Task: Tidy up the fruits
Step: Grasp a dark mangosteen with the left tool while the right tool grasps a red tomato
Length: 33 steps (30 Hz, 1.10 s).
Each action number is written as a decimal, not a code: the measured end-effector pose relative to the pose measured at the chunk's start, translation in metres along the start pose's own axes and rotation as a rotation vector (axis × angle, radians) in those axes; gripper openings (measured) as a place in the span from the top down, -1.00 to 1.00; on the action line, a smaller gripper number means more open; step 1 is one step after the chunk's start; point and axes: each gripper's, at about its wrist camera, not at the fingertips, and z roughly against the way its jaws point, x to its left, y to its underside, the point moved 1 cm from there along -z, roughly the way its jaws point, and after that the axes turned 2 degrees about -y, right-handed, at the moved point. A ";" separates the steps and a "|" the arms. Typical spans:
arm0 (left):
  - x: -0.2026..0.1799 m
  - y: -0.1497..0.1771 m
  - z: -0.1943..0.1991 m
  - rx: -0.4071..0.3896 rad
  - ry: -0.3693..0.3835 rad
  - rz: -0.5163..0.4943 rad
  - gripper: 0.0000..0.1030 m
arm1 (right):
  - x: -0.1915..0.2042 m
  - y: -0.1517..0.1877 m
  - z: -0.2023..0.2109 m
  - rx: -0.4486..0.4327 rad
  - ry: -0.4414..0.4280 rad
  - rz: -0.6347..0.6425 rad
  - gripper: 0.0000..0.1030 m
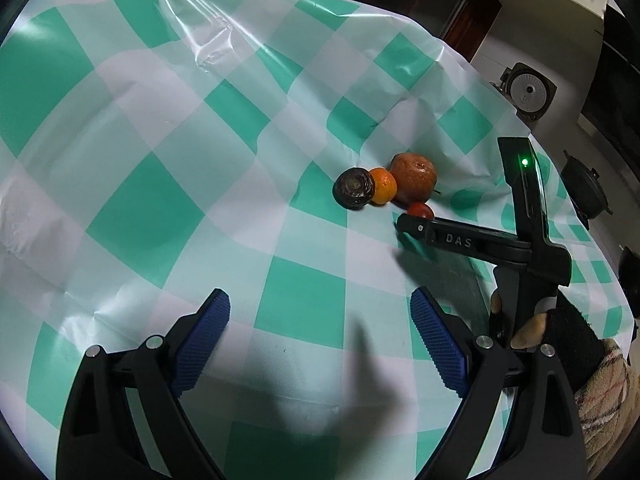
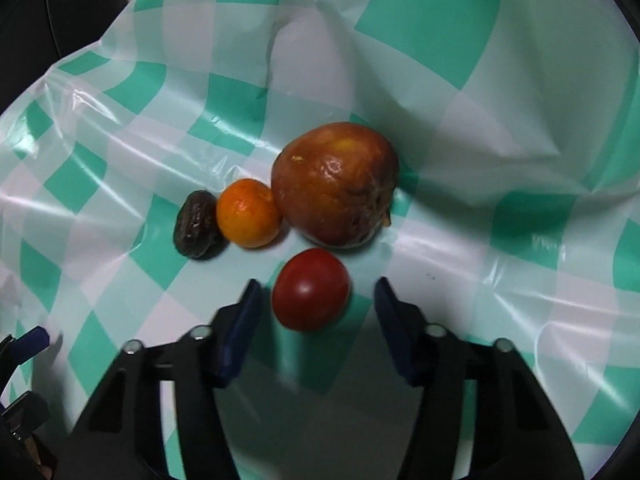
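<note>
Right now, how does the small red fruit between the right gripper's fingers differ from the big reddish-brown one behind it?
The small red fruit is far smaller than the big reddish-brown fruit. Its skin is smooth, evenly dark red; the big one is mottled orange-brown and blemished. The small one sits apart, between the open right gripper fingers; the big one adjoins the orange. Both rest on the checked cloth.

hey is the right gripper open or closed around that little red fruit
Open. The right gripper has its pads spread either side of the red fruit, with visible gaps.
</note>
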 end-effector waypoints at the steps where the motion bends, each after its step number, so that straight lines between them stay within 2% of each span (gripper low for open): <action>1: 0.000 0.000 -0.001 0.003 -0.004 0.003 -0.72 | 0.001 0.000 0.000 -0.003 -0.001 0.004 0.19; 2: 0.000 0.000 -0.001 0.007 -0.007 0.005 -0.72 | 0.002 0.000 0.000 -0.008 -0.013 0.010 0.30; 6: 0.000 0.001 -0.005 0.031 -0.022 0.004 -0.72 | 0.001 0.007 0.012 -0.043 -0.042 -0.003 0.30; 9: -0.001 0.002 -0.010 0.059 -0.040 0.000 -0.72 | -0.015 0.022 0.040 -0.102 -0.101 -0.097 0.30; 11: -0.002 -0.001 -0.014 0.080 -0.061 -0.002 -0.72 | -0.025 0.035 0.061 -0.155 -0.076 -0.126 0.30; 13: -0.008 -0.004 -0.019 0.088 -0.078 -0.018 -0.72 | -0.034 0.048 0.074 -0.189 -0.013 -0.140 0.30; 15: -0.024 -0.012 -0.030 0.085 -0.104 -0.065 -0.72 | -0.041 0.056 0.080 -0.220 0.025 -0.130 0.30; 17: -0.048 -0.023 -0.047 0.085 -0.162 -0.138 -0.72 | -0.050 0.059 0.077 -0.236 0.035 -0.159 0.30; 21: -0.076 -0.045 -0.085 0.104 -0.283 -0.296 -0.67 | -0.067 0.069 0.085 -0.263 -0.042 -0.195 0.29; 22: -0.076 -0.050 -0.093 0.117 -0.287 -0.305 -0.52 | -0.071 0.072 0.087 -0.264 -0.061 -0.203 0.29; 23: -0.076 -0.056 -0.099 0.136 -0.273 -0.304 -0.48 | -0.073 0.071 0.086 -0.263 -0.078 -0.215 0.29; 24: -0.073 -0.063 -0.107 0.153 -0.245 -0.289 -0.45 | -0.077 0.072 0.085 -0.260 -0.098 -0.229 0.29; 27: -0.065 -0.077 -0.119 0.166 -0.224 -0.250 -0.39 | -0.080 0.069 0.079 -0.248 -0.123 -0.258 0.29; 30: -0.060 -0.082 -0.127 0.177 -0.179 -0.207 -0.23 | -0.079 0.069 0.078 -0.246 -0.134 -0.251 0.29; 33: -0.058 -0.081 -0.129 0.149 -0.182 -0.208 -0.18 | -0.080 0.070 0.079 -0.249 -0.140 -0.259 0.29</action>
